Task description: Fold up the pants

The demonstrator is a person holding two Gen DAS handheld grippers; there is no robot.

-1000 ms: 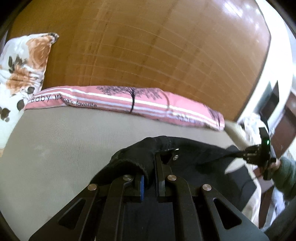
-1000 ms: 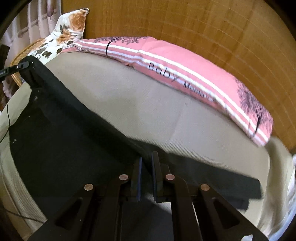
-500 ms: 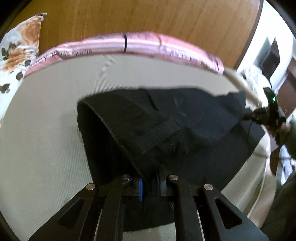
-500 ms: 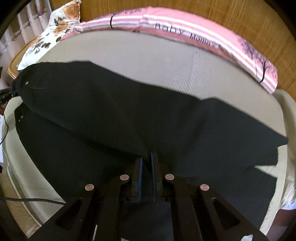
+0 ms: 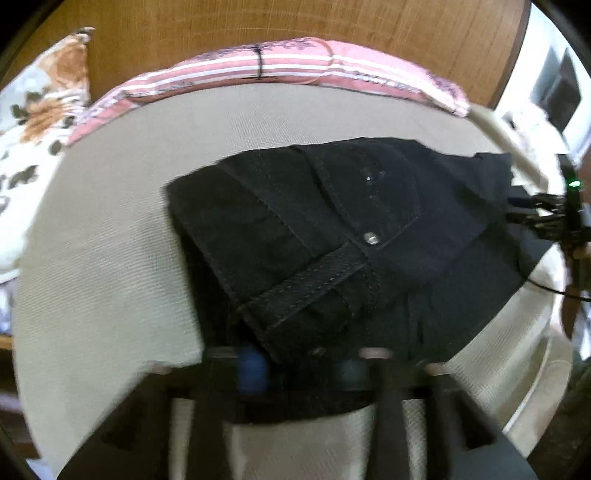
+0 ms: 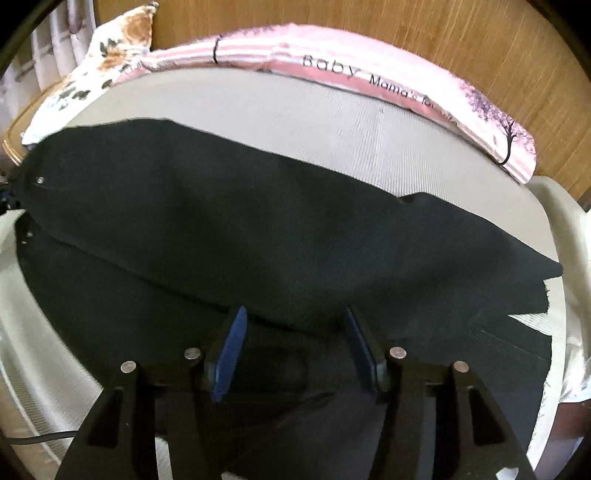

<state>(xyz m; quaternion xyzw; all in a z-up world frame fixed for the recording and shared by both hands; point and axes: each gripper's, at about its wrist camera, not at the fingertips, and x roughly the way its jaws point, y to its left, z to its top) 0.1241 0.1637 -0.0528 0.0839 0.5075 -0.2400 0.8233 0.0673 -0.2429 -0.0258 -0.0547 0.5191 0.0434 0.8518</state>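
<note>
Black pants (image 5: 332,229) lie folded over on the beige bed (image 5: 110,258), the waistband with its metal rivet (image 5: 371,239) on top. My left gripper (image 5: 301,369) is blurred at the near edge of the waistband. Its jaws are opening, and the fabric's corner lies loose between the blue pads. In the right wrist view the folded leg of the pants (image 6: 258,221) stretches across the bed (image 6: 332,122). My right gripper (image 6: 295,339) hangs over the near fold with its jaws opening and the cloth below, not pinched. It also shows in the left wrist view as the right gripper (image 5: 543,210) by the leg ends.
A pink striped pillow (image 5: 295,66) (image 6: 369,74) and a floral pillow (image 5: 37,122) (image 6: 110,48) lie along the wooden headboard (image 5: 295,22). A black cable (image 6: 37,439) runs over the bed's near left edge. The bed's rounded right edge (image 5: 517,350) is close to the pants.
Both grippers were shut on the lifted pants. They came down, the upper half settled flat onto the lower half, and both pairs of jaws have spread apart and let the fabric go.
</note>
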